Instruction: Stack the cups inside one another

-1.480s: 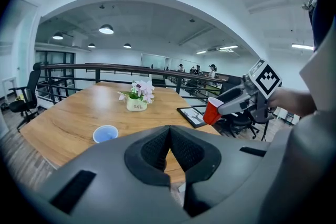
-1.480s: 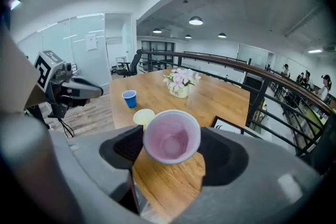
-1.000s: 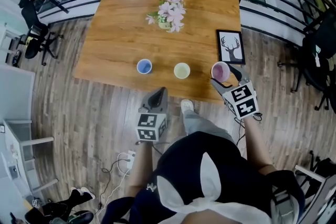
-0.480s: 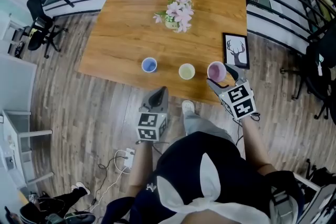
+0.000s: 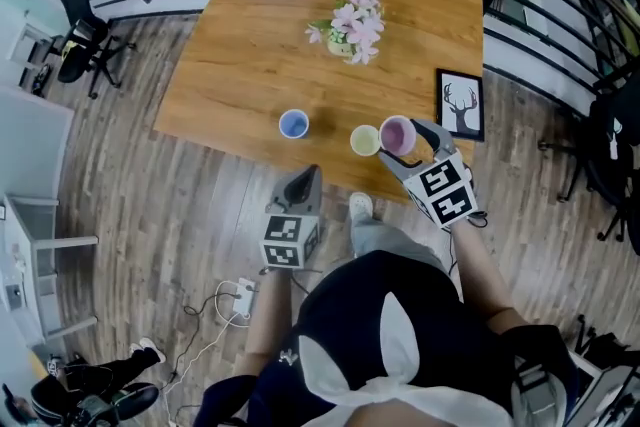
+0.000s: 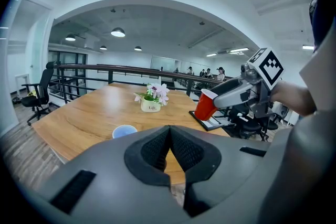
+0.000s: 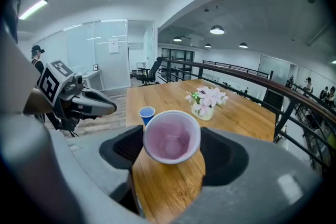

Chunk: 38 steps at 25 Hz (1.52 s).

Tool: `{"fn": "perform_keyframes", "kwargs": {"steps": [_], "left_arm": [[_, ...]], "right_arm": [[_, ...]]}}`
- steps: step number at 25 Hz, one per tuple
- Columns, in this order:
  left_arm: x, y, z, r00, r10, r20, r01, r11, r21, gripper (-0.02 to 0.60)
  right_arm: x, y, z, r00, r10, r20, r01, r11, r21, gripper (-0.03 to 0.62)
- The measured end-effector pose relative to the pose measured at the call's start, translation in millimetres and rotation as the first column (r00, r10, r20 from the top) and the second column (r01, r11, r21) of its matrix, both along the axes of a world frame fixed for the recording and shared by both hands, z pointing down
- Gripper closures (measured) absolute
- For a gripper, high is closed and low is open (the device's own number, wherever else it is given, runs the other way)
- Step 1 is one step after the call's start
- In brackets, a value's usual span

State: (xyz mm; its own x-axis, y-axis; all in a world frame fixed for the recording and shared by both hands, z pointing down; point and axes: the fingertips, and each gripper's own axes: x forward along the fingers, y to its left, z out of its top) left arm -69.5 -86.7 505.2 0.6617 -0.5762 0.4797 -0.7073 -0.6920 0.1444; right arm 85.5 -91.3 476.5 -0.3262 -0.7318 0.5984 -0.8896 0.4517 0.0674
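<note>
Right claw (image 7: pixel 171 149): pinching red cup (image 5: pixel 397 135), probably meant for yellow cup (image 5: pixel 364 140) at its 9 o'clock.
Left claw (image 6: pixel 170 147): pressed together, empty, idle.

Square tabletop (image 5: pixel 250 35) of warm brown wood with the grain showing. We count four things resting on it.

- A small blue plastic cup (image 5: pixel 294 124) stands upright and mouth up, near the front edge.
- A pale yellow plastic cup (image 5: pixel 363 141) stands to its right, also upright and clearly apart from it.
- A small cream pot of pink and white flowers (image 5: pixel 352 23) sits further back, around the middle.
- A black-framed picture of a deer's head (image 5: pixel 461 103) lies flat by the right edge.
</note>
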Motion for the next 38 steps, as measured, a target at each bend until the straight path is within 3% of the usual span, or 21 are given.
{"fn": "perform_keyframes", "kwargs": {"steps": [23,38], "left_arm": [[-12,-31,10,0.999,-0.041,0.002,0.041,0.999,-0.017,0.565],[-14,-56,19,0.998,-0.064,0.003,0.064,0.997,-0.038,0.565]], "right_arm": [[-39,-36,11,0.994,-0.109,0.011,0.109,0.994,-0.015,0.258],[-46,-46,45,0.987,-0.158,0.013,0.159,0.980,-0.121,0.258]]}}
